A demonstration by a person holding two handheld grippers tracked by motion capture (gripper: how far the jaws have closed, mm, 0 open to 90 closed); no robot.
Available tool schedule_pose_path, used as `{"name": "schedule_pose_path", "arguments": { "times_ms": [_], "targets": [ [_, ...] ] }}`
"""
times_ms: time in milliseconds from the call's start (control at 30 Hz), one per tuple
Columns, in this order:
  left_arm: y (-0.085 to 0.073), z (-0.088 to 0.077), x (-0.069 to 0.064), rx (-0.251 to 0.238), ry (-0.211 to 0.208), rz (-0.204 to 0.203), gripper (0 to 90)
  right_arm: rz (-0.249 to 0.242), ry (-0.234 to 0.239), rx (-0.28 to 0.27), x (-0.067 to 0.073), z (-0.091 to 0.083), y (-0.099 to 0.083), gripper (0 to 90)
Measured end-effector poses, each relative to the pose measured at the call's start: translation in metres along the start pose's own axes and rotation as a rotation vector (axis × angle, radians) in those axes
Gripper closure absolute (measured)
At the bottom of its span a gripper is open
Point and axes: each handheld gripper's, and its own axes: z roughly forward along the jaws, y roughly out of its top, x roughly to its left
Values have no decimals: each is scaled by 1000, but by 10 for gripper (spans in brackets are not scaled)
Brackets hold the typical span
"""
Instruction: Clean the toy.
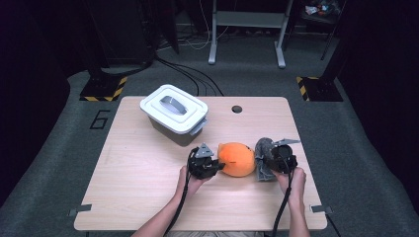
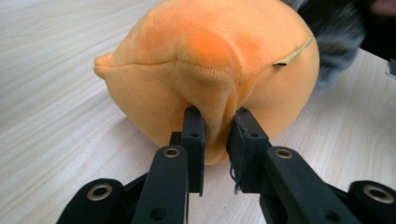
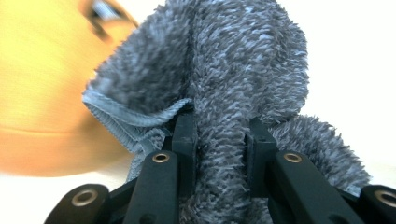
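Looks like the wiping step: the left gripper [image 2: 215,133] pinches a fold of the orange plush [image 1: 237,159] at the table's [image 1: 148,197] near middle, and the right gripper [image 3: 222,135] is clamped on the grey cloth [image 3: 233,79] beside it. Next move probably calls for rubbing cloth against plush while the left holds firm

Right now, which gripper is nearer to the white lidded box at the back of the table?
Left. The left gripper sits just in front of the white box, pinching the orange plush toy. The right gripper is beyond the toy, farther away, clamping the grey cloth.
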Motion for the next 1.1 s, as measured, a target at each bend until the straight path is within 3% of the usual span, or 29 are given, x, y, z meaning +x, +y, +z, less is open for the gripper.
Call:
{"name": "schedule_pose_path", "arguments": {
  "times_ms": [100,233,400,567,700,733,967,1100],
  "targets": [
    [1,0,-3,-1,9,15,772,-23,25,-56,7,-21,10,704],
    [3,0,-5,1,10,21,772,-99,75,-93,25,-37,23,704],
    [4,-1,-7,4,11,35,773,-188,145,-104,54,-34,35,703],
    [5,-1,-10,2,18,64,772,-230,215,-111,84,-23,44,702],
    [4,0,-8,12,12,37,772,-288,171,-83,99,-12,43,703],
    [4,-1,-5,13,6,29,773,-284,163,-86,100,-11,42,704],
    [5,1,-7,8,12,23,774,-296,120,-81,95,-14,39,705],
    [5,1,-6,11,5,22,773,-274,110,-80,88,-16,35,704]
  ]
}}
